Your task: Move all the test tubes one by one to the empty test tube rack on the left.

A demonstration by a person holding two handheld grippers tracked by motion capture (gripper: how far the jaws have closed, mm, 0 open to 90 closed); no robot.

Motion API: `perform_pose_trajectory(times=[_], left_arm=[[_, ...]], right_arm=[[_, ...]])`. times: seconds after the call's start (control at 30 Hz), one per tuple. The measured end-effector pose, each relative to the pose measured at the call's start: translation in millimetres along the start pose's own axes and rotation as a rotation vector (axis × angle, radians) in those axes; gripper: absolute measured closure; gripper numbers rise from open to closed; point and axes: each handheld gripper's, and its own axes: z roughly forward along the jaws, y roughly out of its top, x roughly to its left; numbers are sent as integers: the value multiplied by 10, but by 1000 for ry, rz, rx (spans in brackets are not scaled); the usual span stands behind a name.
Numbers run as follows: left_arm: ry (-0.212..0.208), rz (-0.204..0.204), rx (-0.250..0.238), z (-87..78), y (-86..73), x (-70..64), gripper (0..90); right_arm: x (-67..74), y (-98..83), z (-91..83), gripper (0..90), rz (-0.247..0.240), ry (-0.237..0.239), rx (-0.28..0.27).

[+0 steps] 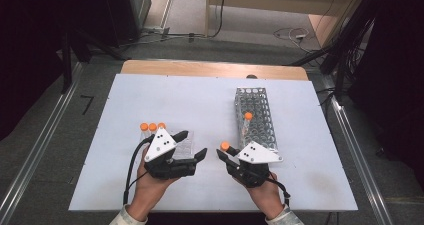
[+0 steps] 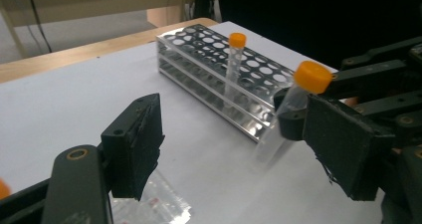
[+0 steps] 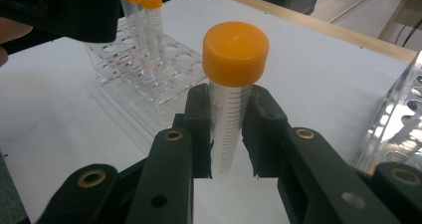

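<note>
— Which hand has the work right now?

— My right hand-held gripper [image 3: 226, 134]. Its jaws are clamped on a clear plastic tube with an orange screw cap [image 3: 230, 94], gripped low on the graduated body, cap standing clear above the pads. From above, the tube [image 1: 226, 147] sits at the front tip of that gripper and leans a little.

— And where does it go, you reckon?

— Into the long perforated metal rack [image 1: 256, 116], I'd judge. It lies just ahead of my right hand and a touch to the right, long axis running away from me across the white worktop [image 1: 165, 95]. One orange-capped tube [image 1: 248, 118] already stands upright in it, about midway along.

— So the move is what?

— Forward and slightly right, with the tube brought upright over a free hole at the near end. The near end is closest; the rack is near the tube but not touching it.

— Your left?

— My left hand-held gripper [image 1: 192, 145] is spread wide, nothing between the jaws. It hovers over the clear plastic rack [image 1: 182, 144] with three more orange-capped tubes [image 1: 152, 127] at its far end. The right hand is plainly nearer the metal rack.
</note>
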Motion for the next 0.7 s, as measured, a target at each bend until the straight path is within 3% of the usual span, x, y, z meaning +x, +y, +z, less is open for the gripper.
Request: perform_pose_trajectory(times=[0.33, 0.7], left_arm=[[-48, 24, 1, 69, -25, -171, 248], [-96, 64, -14, 101, -77, -222, 591]], right_arm=[[101, -12, 61, 717, -12, 31, 17], [234, -17, 105, 717, -31, 76, 28]])
